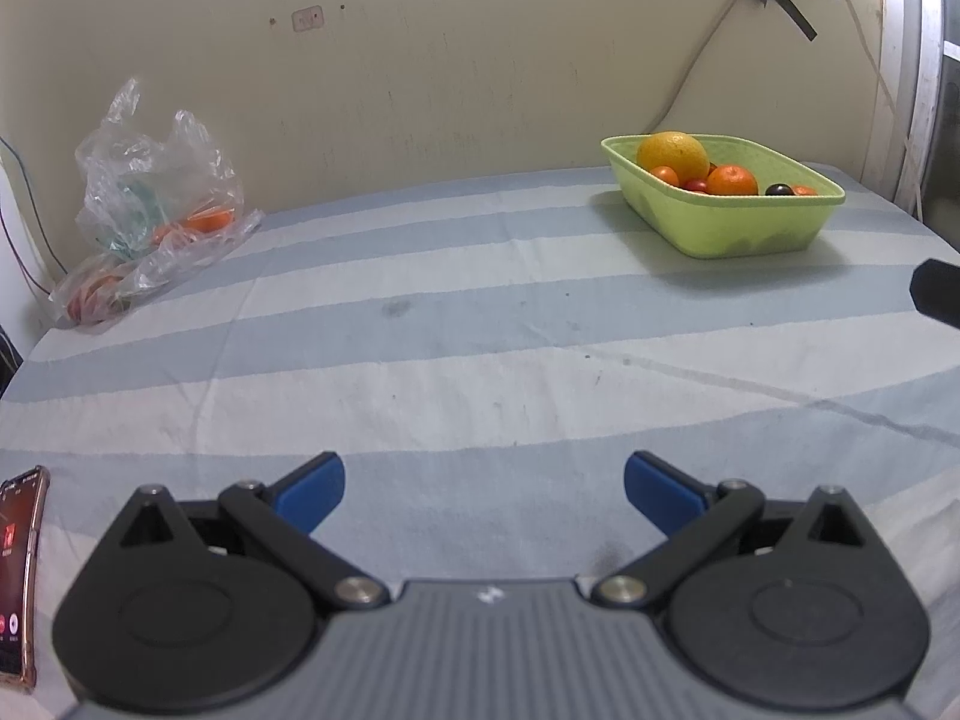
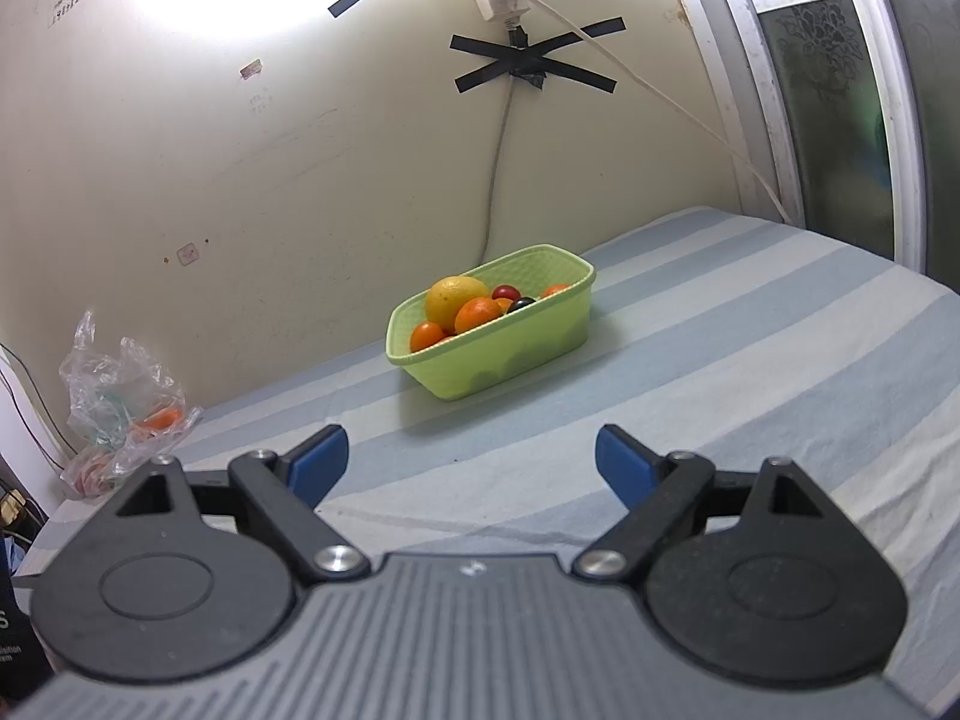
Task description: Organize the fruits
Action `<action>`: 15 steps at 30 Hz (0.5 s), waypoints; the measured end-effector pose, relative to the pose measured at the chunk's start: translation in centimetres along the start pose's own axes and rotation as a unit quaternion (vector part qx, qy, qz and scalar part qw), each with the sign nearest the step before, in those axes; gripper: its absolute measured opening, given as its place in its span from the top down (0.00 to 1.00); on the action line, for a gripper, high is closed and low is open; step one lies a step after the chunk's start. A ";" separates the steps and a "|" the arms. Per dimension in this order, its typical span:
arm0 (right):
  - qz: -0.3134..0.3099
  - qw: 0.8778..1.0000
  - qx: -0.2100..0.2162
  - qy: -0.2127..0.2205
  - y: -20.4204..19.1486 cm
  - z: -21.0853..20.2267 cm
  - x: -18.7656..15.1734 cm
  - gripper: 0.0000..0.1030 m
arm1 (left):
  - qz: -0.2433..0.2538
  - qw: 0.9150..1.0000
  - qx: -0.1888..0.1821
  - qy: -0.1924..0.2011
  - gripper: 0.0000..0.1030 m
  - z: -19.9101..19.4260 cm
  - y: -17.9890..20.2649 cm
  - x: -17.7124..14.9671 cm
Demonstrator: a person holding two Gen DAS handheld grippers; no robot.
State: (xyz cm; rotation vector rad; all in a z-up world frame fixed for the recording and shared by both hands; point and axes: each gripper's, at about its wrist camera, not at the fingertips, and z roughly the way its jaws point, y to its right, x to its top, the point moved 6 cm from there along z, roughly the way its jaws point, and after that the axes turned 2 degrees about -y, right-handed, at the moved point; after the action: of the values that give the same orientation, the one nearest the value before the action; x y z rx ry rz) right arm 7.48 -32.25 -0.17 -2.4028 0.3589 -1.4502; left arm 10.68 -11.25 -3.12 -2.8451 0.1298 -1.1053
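A light green basket [image 1: 750, 228] stands at the far right of the striped cloth, near the wall; it also shows in the right wrist view [image 2: 510, 354]. It holds a big yellow-orange citrus [image 1: 673, 155], small oranges [image 1: 731, 179], red fruits and a dark one [image 1: 779, 189]. A clear plastic bag [image 1: 162, 204] with an orange fruit [image 1: 210, 219] lies at the far left by the wall, also in the right wrist view [image 2: 126, 402]. My left gripper [image 1: 483, 489] is open and empty, low over the near cloth. My right gripper [image 2: 471, 468] is open and empty, well short of the basket.
A phone [image 1: 21, 576] with a lit screen lies at the near left edge. A striped blue and white cloth [image 1: 480, 348] covers the table. Cables and taped wires run down the wall [image 2: 528, 69]. A window frame [image 2: 840, 120] stands at the right.
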 end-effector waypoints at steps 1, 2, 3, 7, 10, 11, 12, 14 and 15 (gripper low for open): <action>0.000 1.000 0.000 0.000 0.0 0.0 0.0 0.12 | 0.000 1.000 0.000 0.000 0.00 0.0 -0.1 0.0; 0.000 1.000 0.000 0.000 0.0 0.0 0.0 0.12 | -0.001 1.000 -0.001 -0.001 0.00 0.0 -0.1 0.0; 0.000 1.000 0.000 0.000 0.0 0.0 0.0 0.12 | -0.001 1.000 -0.001 -0.001 0.00 0.0 -0.1 0.0; 0.000 1.000 0.001 0.001 0.0 -0.1 0.0 0.12 | -0.003 1.000 -0.001 -0.003 0.00 0.0 0.0 -0.1; -0.001 1.000 0.001 0.003 0.0 -0.2 0.0 0.12 | -0.004 1.000 -0.003 -0.005 0.00 0.1 -0.1 -0.1; -0.001 1.000 0.001 0.003 -0.1 -0.2 0.0 0.12 | -0.005 1.000 -0.003 -0.006 0.00 0.1 -0.1 -0.2; -0.002 1.000 0.001 0.003 -0.1 -0.2 0.0 0.12 | -0.005 1.000 -0.003 -0.006 0.00 0.1 -0.1 -0.2; -0.002 1.000 0.001 0.003 -0.1 -0.2 0.0 0.12 | -0.006 1.000 -0.004 -0.008 0.00 0.1 -0.1 -0.2; -0.001 1.000 0.001 0.004 -0.1 -0.2 0.0 0.12 | -0.007 1.000 -0.004 -0.008 0.00 0.1 -0.1 -0.2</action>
State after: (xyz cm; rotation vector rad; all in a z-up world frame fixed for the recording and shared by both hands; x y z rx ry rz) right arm 7.33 -32.21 -0.03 -2.3982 0.3565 -1.4607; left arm 10.59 -11.14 -3.34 -2.8651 0.1140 -1.0866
